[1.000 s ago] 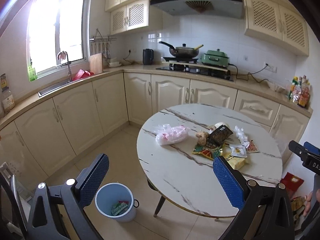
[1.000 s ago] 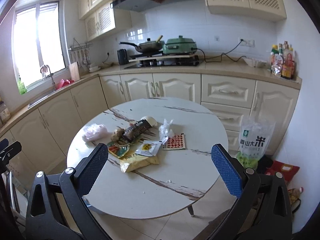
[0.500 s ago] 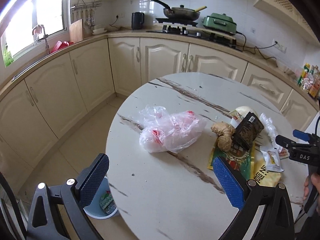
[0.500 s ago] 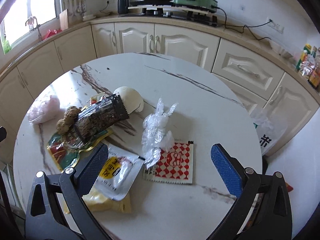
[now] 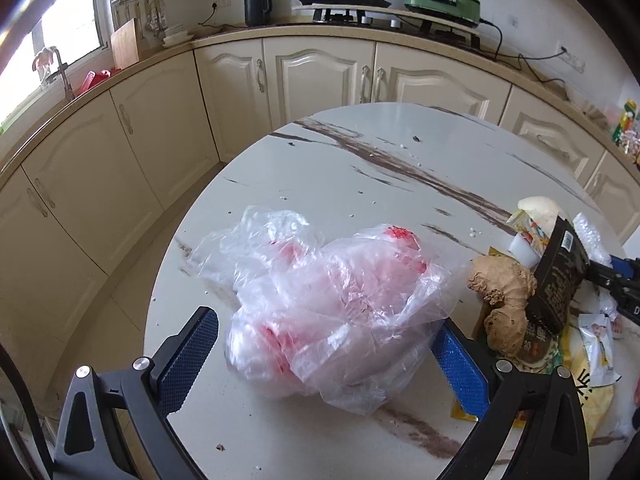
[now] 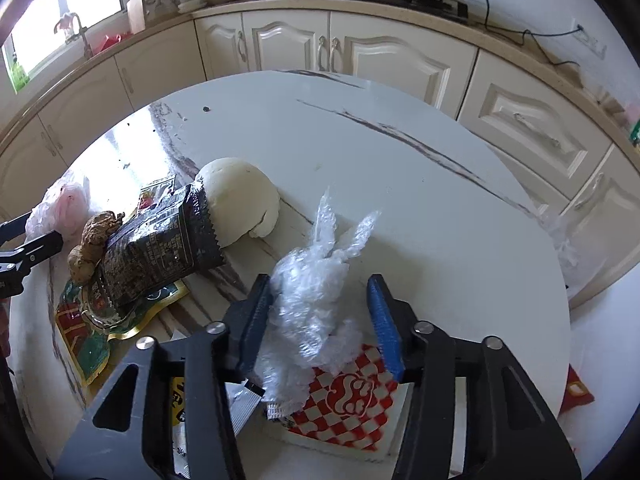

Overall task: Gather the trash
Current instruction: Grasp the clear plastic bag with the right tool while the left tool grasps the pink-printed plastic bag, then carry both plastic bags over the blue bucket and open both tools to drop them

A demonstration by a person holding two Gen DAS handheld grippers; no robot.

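Barcode label (image 5: 567, 242) shows on black packet (image 5: 558, 276); writing unreadable

Daylight from a window (image 5: 68, 36) falls on cream kitchen cabinets (image 5: 320, 76), a beige countertop (image 5: 224, 38) and a round marble-patterned table (image 5: 360, 168)

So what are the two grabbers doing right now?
Left gripper: open around the crumpled clear-and-pink plastic bag.
Right gripper: open around the scrunched clear plastic wrap.
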